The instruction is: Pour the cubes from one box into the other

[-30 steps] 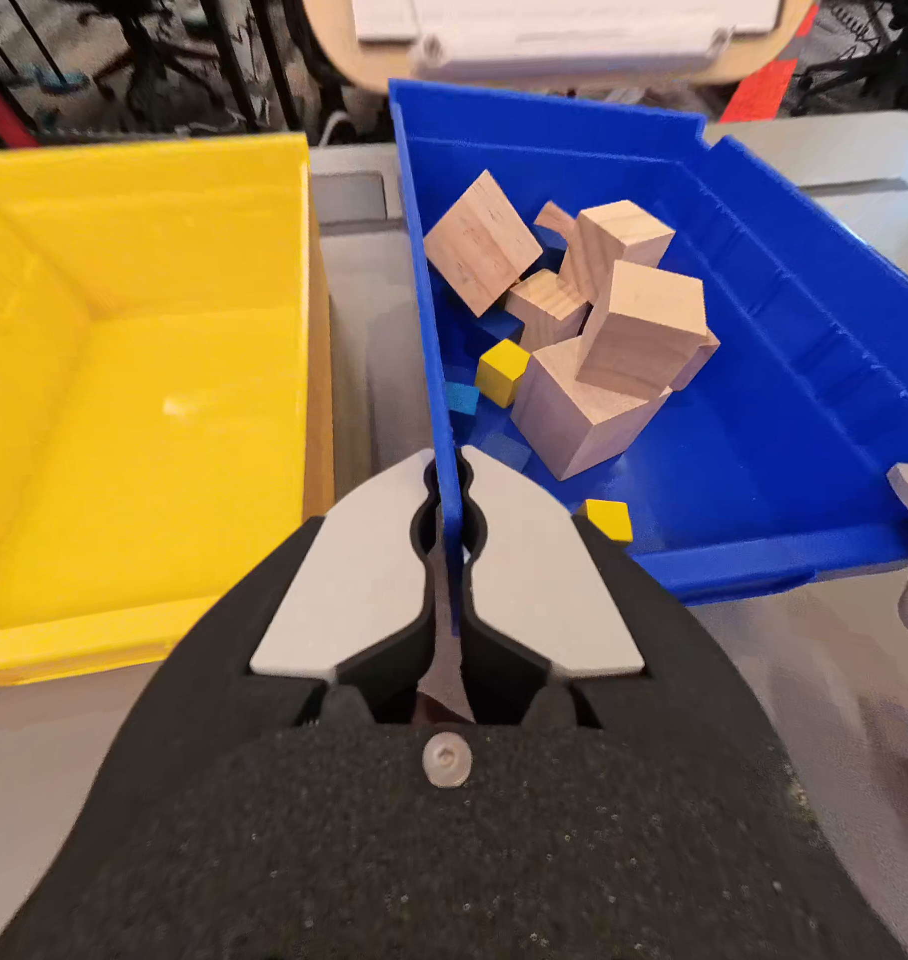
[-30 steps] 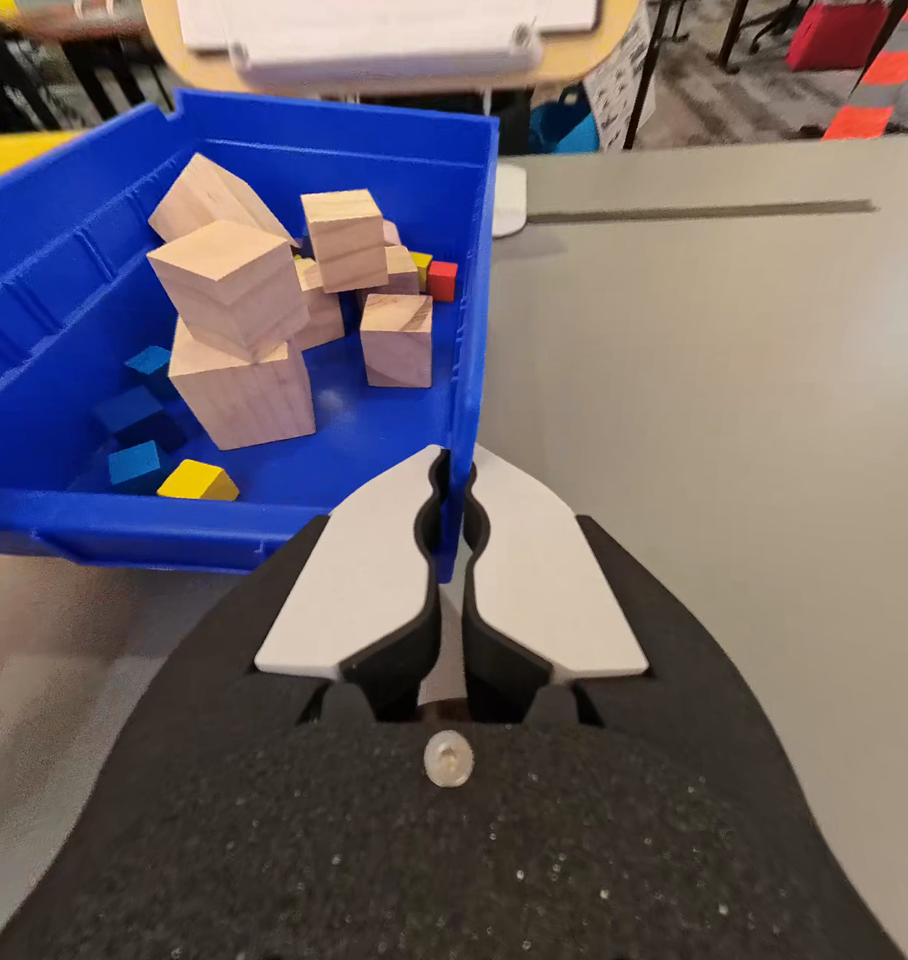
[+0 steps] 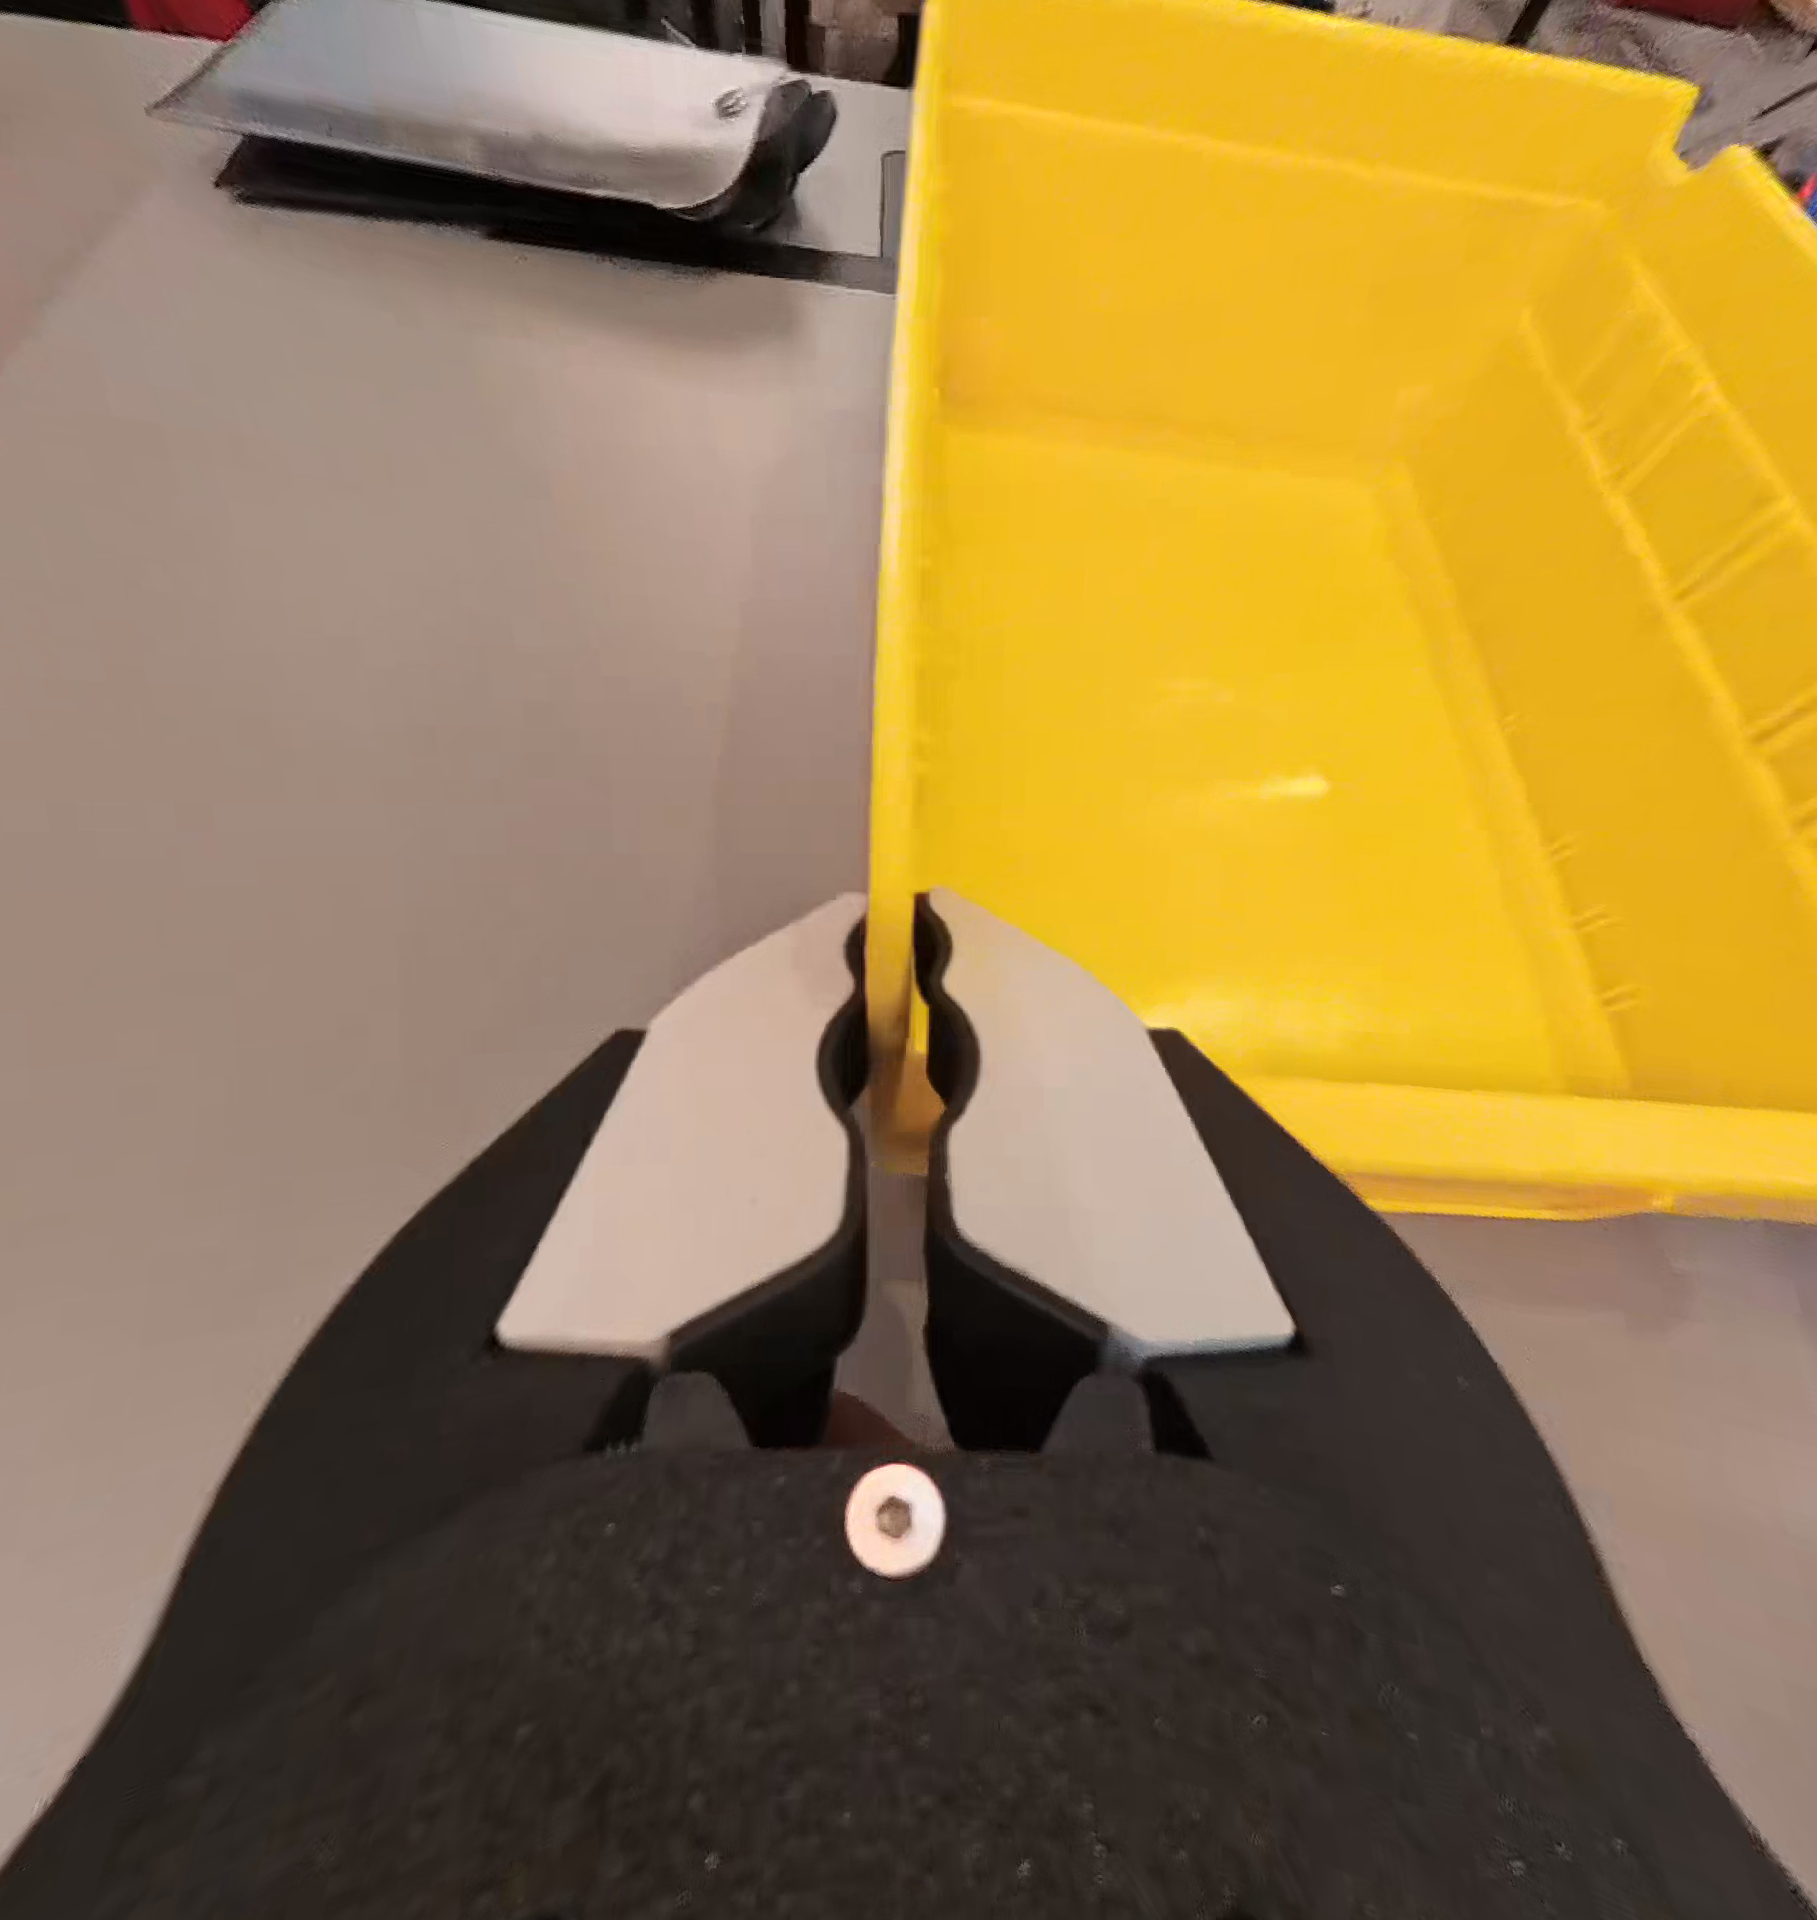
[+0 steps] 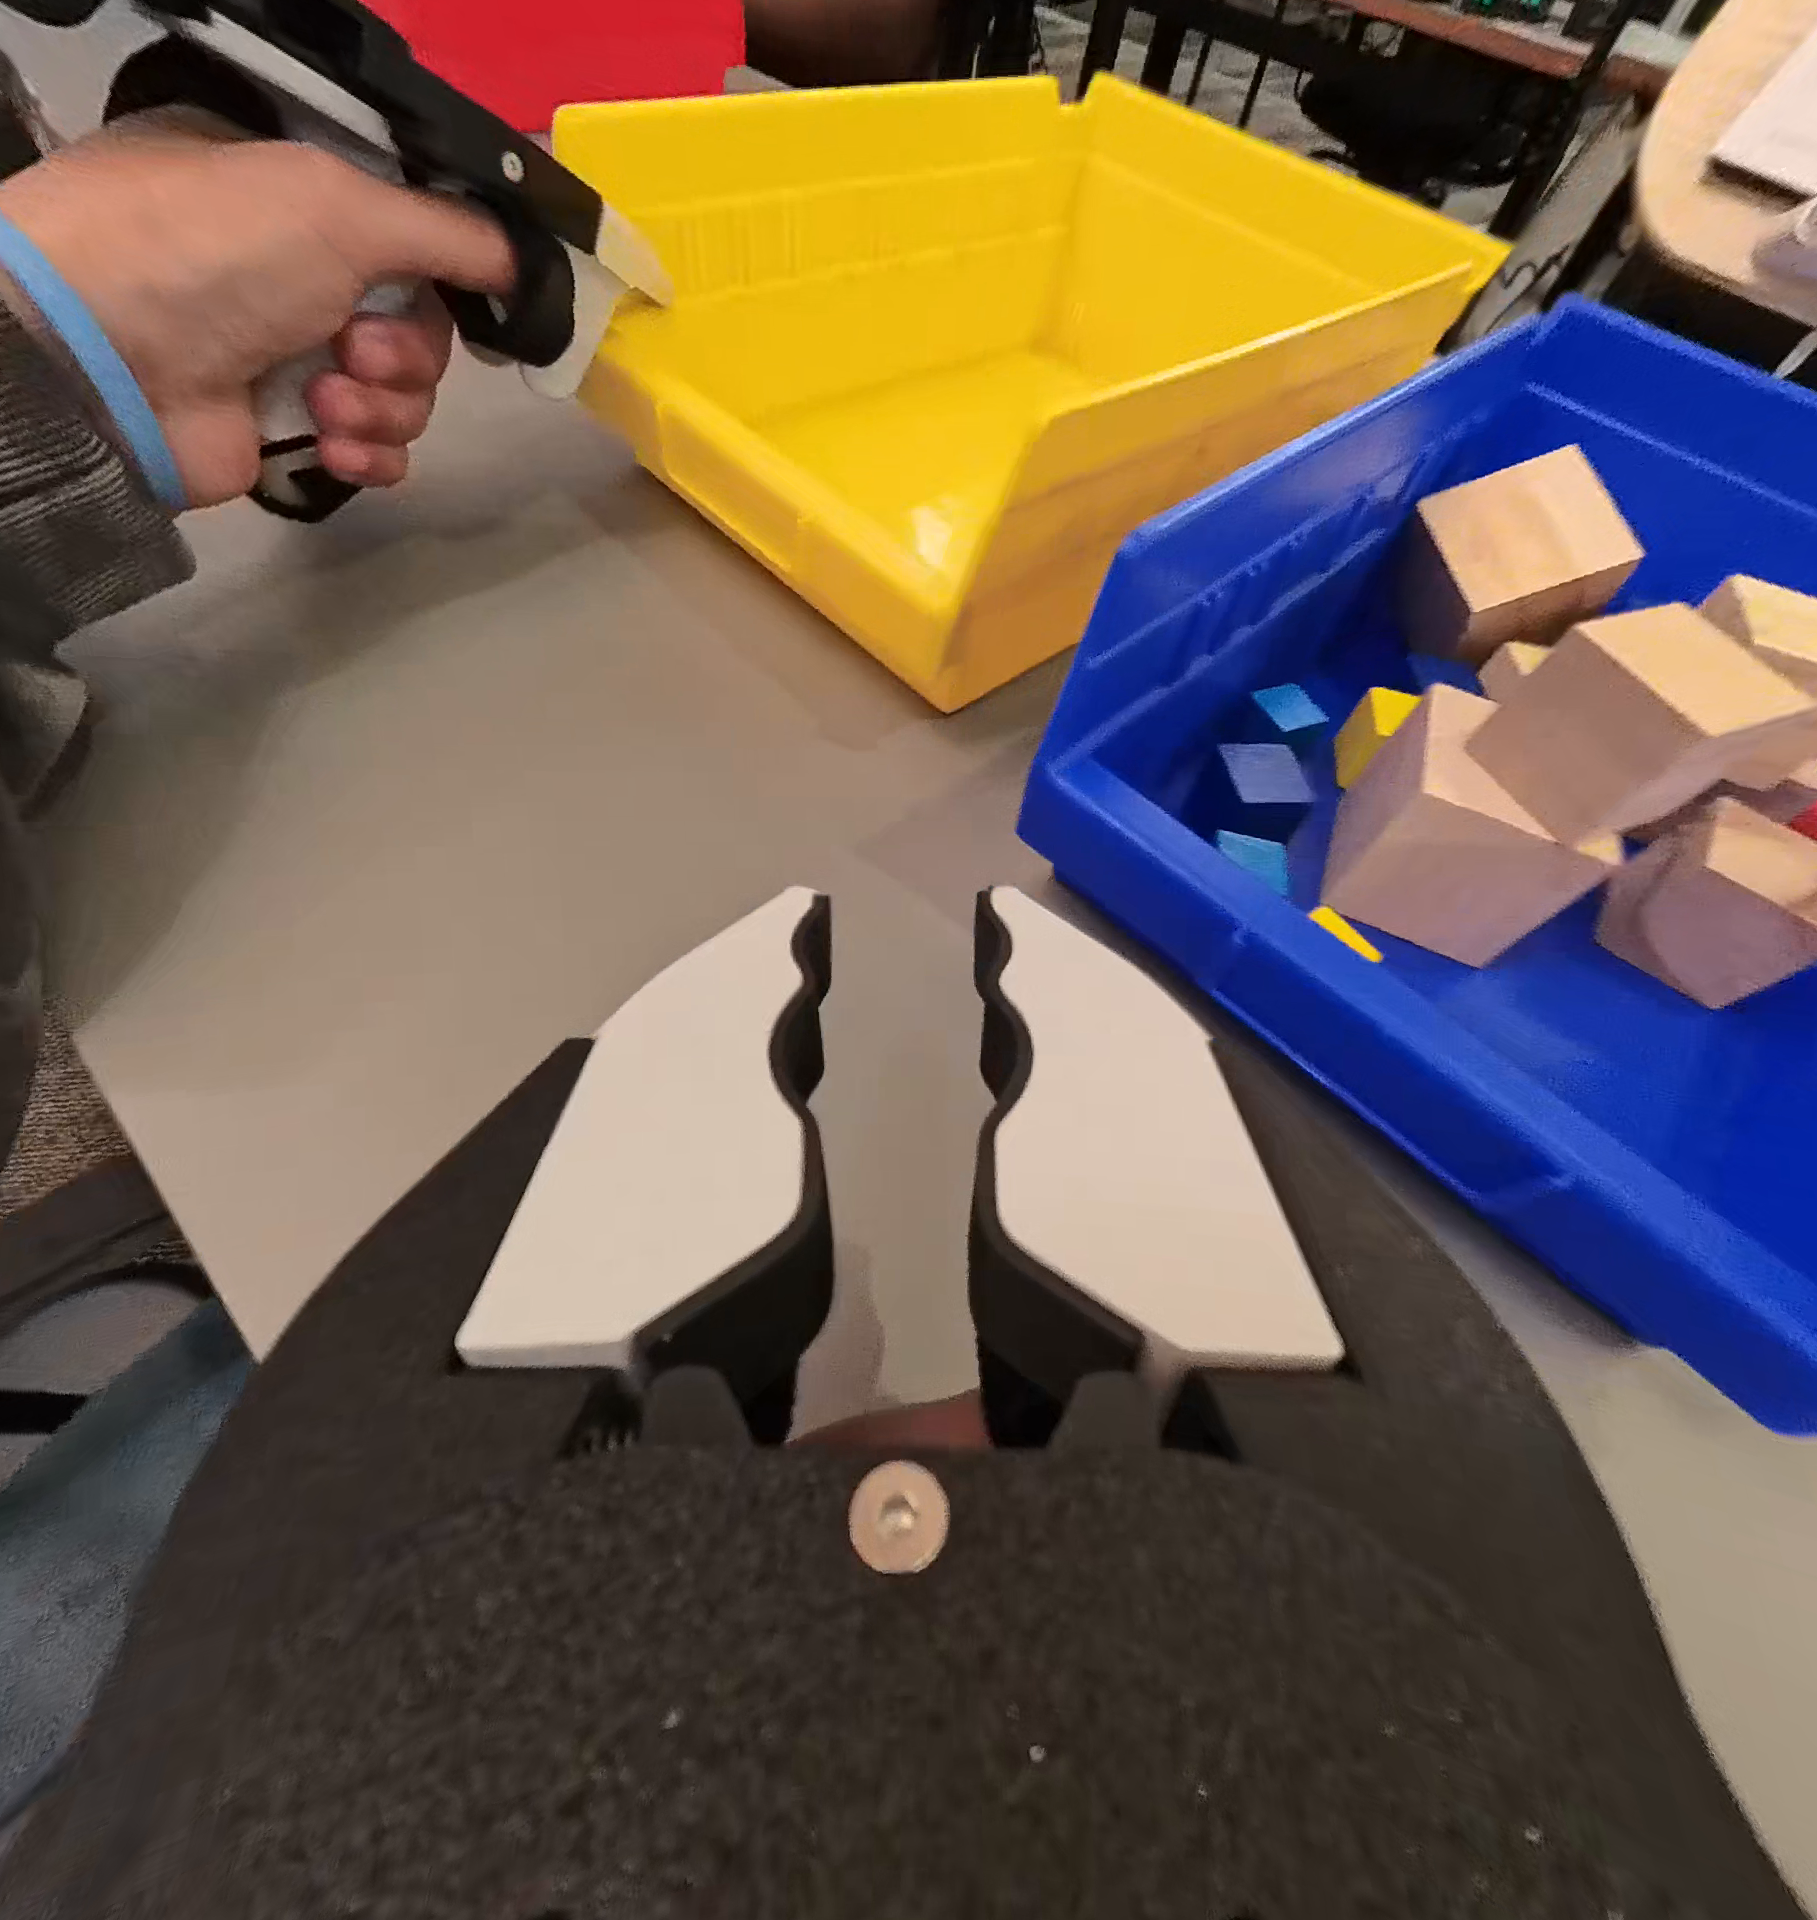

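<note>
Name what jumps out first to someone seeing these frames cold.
The empty yellow bin at table centre, its side wall pinched by the left gripper. Next, the blue bin to its right, holding a heap of wooden cubes with a few small coloured ones. The right gripper hangs open over bare table, holding nothing.

Bare table (image 4: 447,790) lies open ahead of the right gripper (image 4: 902,914) — yellow box (image 4: 987,343) and blue box (image 4: 1506,1091) flank it.

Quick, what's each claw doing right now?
Left claw: closed on the yellow box's side wall.
Right claw: open, holding nothing, above the table.
</note>
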{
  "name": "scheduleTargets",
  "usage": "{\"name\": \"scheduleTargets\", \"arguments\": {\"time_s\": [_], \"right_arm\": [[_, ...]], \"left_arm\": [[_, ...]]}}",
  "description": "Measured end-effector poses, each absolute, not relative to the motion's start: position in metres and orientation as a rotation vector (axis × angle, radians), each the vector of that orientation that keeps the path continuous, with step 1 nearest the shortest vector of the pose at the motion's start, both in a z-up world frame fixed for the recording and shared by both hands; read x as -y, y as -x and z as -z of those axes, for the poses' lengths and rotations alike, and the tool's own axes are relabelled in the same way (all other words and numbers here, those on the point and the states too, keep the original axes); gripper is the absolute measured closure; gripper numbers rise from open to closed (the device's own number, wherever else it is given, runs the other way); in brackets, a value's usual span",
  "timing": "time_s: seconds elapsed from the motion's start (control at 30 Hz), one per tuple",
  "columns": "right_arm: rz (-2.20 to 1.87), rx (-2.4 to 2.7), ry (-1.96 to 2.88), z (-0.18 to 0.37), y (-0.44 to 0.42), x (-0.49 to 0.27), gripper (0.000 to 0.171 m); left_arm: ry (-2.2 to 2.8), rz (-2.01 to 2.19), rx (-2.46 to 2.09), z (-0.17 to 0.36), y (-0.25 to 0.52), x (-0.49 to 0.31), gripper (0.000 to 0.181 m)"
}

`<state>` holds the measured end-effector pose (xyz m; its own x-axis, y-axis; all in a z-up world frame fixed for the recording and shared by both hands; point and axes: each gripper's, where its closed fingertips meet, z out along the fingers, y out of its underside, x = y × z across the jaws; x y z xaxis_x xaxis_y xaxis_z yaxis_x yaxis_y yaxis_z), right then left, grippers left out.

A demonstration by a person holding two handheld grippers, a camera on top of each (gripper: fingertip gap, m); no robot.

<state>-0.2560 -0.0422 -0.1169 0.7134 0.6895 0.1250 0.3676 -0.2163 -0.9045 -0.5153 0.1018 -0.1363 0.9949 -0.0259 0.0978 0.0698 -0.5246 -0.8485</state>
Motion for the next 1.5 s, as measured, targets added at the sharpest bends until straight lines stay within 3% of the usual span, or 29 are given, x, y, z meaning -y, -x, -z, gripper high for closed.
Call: {"name": "scheduleTargets", "arguments": {"time_s": [0.2, 0.43, 0.5, 0.53, 0.63, 0.73, 0.9, 1.07, 1.2, 1.33, 1.5], "right_arm": [[-0.424, 0.682, 1.905, 0.124, 0.290, 0.021, 0.121], [-0.458, 0.594, 1.921, 0.123, 0.327, 0.016, 0.114], [-0.466, 0.583, 1.959, 0.129, 0.334, 0.018, 0.124], [-0.449, 0.589, 1.995, 0.135, 0.334, 0.020, 0.139], [-0.364, 0.571, 1.993, 0.130, 0.326, 0.024, 0.161], [-0.282, 0.540, 1.899, 0.101, 0.316, 0.033, 0.167], [-0.264, 0.450, 1.699, 0.013, 0.286, 0.041, 0.168], [-0.161, 0.379, 1.560, -0.079, 0.205, 0.039, 0.167], [-0.030, 0.263, 1.546, -0.116, 0.095, 0.028, 0.167], [0.061, 0.098, 1.584, -0.102, -0.038, 0.022, 0.169], [0.053, 0.058, 1.704, -0.023, -0.181, -0.001, 0.169]], "left_arm": [[2.089, 0.087, 0.074, 0.137, 0.511, -0.057, 0.178], [2.079, 0.019, 0.186, 0.137, 0.510, 0.039, 0.177], [2.072, 0.016, 0.206, 0.137, 0.507, 0.058, 0.177], [2.068, 0.013, 0.215, 0.137, 0.505, 0.066, 0.177], [2.079, -0.067, 0.215, 0.136, 0.504, 0.086, 0.178], [2.072, -0.100, 0.206, 0.118, 0.494, 0.101, 0.179], [1.871, -0.135, 0.164, 0.036, 0.467, 0.106, 0.179], [1.758, -0.042, 0.022, -0.041, 0.393, 0.075, 0.178], [1.704, 0.056, -0.120, -0.079, 0.286, 0.037, 0.178], [1.698, 0.111, -0.261, -0.067, 0.154, 0.012, 0.177], [1.782, 0.120, -0.363, 0.004, 0.011, -0.011, 0.177]]}}
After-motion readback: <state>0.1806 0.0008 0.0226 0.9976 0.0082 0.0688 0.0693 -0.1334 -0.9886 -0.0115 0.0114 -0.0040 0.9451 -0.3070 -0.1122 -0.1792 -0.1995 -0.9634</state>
